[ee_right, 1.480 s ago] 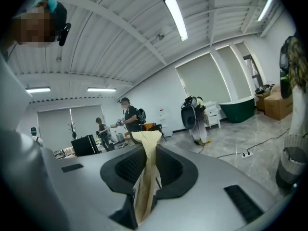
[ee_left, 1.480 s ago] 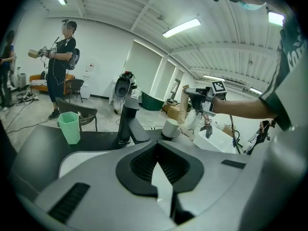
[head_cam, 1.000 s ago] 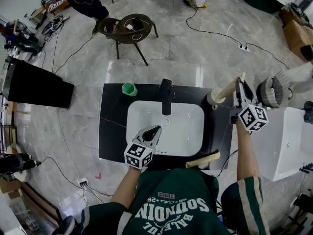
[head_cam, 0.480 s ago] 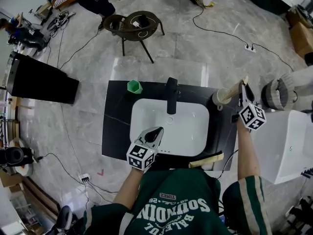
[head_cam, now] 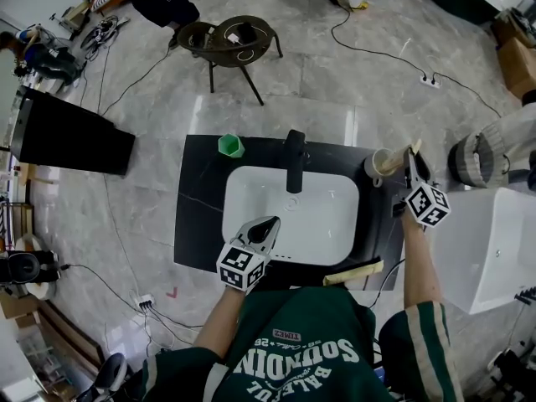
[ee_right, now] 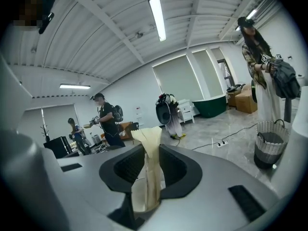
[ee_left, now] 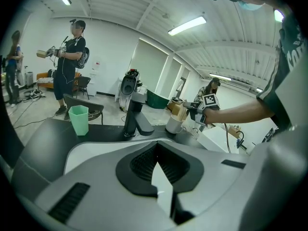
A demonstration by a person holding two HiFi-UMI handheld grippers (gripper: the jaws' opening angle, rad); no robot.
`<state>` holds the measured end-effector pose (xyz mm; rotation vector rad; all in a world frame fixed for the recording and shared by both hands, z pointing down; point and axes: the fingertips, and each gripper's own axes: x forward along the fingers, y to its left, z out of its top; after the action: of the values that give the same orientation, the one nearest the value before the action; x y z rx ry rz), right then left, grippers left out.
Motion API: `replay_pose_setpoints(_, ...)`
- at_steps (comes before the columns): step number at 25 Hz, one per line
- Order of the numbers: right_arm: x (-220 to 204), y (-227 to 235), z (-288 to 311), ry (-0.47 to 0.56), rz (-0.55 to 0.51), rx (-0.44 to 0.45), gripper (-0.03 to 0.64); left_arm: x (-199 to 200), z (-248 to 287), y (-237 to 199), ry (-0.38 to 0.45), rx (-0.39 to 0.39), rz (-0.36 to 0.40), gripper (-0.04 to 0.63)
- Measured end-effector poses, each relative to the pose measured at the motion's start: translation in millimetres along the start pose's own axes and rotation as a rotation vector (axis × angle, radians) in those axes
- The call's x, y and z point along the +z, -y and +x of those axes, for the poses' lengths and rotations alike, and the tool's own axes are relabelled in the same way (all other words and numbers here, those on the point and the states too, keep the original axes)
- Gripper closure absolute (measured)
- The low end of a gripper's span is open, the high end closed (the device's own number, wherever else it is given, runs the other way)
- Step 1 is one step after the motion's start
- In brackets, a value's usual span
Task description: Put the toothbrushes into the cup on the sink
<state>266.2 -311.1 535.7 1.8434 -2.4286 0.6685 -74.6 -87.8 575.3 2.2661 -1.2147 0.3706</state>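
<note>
A white cup [head_cam: 376, 167] stands at the right end of the black sink counter [head_cam: 194, 199]. My right gripper [head_cam: 411, 159] is shut on a toothbrush in beige wrapping [head_cam: 396, 160]. The toothbrush slants down to the left, and its lower end is in the cup. In the right gripper view the wrapped toothbrush [ee_right: 150, 162] fills the gap; the jaws have just been opening a little around it. A second wrapped toothbrush [head_cam: 352, 271] lies on the counter's front edge. My left gripper [head_cam: 265, 227] hovers shut and empty over the front of the white basin [head_cam: 322, 224].
A black faucet [head_cam: 293, 159] stands behind the basin, with a green cup [head_cam: 230, 146] to its left. A white bathtub [head_cam: 481, 241] is close on the right, with a round bin [head_cam: 471, 159] behind it. Cables, a stool [head_cam: 228, 42] and other people are farther back.
My right gripper has come down with the toothbrush, which now sits lower at the cup. The left gripper has stayed where it was.
</note>
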Motion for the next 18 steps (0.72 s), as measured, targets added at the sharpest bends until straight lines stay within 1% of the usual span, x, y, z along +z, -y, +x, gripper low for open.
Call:
replay_pose_setpoints(5, -11, -3, -3, -0.035, 0.005, 0.02, 0.443, 0, 0, 2, 0.002, -0.012, 0.004, 0.586)
replay_pose_setpoints(6, -13, -3, -4, -0.042, 0.004, 0.021, 0.436, 0, 0, 3, 0.002, -0.015, 0.005, 0.586)
replay_pose_setpoints(14, -16, -11, -27, -0.042, -0.049, 0.008, 0.431, -1, -4, 8, 0.001, -0.042, 0.021, 0.586)
replay_pose_setpoints(18, -17, -18, -37, -0.054, -0.079, 0.027, 0.433, -2, -6, 9, 0.006, -0.051, 0.021, 0.586)
